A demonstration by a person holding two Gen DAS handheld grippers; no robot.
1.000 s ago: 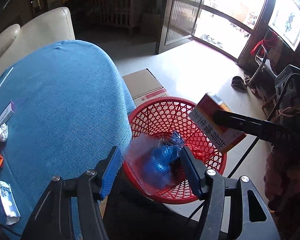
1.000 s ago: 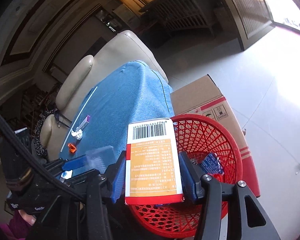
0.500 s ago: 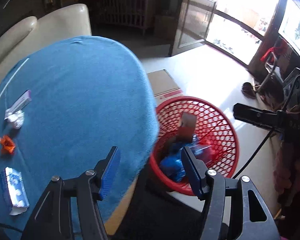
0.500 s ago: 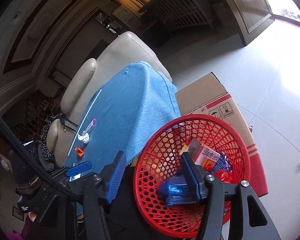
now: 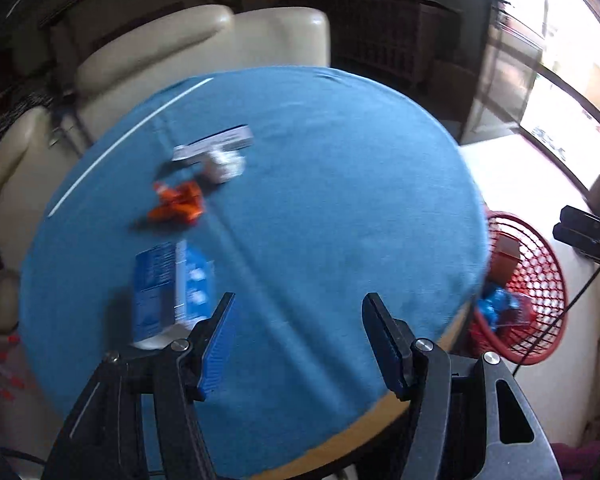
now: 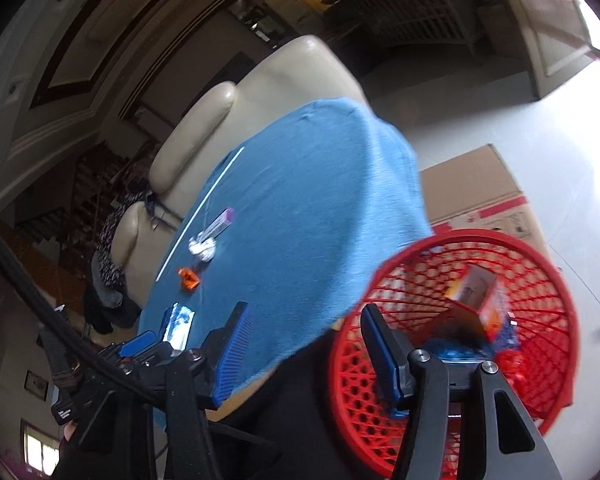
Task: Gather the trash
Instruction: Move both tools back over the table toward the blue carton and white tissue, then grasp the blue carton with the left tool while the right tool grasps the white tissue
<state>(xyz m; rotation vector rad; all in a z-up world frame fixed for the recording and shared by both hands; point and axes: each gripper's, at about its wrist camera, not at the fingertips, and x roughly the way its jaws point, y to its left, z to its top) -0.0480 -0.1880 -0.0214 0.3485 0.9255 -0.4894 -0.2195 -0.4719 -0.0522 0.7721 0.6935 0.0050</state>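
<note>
My left gripper (image 5: 298, 316) is open and empty over the near part of the round blue table (image 5: 340, 208). On the table lie a blue-and-white packet (image 5: 172, 286), an orange wrapper (image 5: 178, 202), a crumpled white paper (image 5: 224, 164) and a long white box (image 5: 214, 145). My right gripper (image 6: 304, 320) is open and empty above the table's edge and the red mesh basket (image 6: 540, 344). In the basket lie an orange-and-white carton (image 6: 476, 300) and a blue plastic bag (image 6: 448, 350). The basket (image 5: 540, 280) also shows at the right of the left wrist view.
A cream sofa (image 5: 196, 48) stands behind the table. A cardboard box (image 6: 480, 188) lies on the floor beside the basket. The right gripper's tool (image 5: 584, 232) shows at the right edge of the left wrist view. Bright doors are at the far right.
The right gripper let go of the carton, which now lies in the basket. The plastic bag has dropped from the left gripper. The left gripper has swung from the basket back over the table.
</note>
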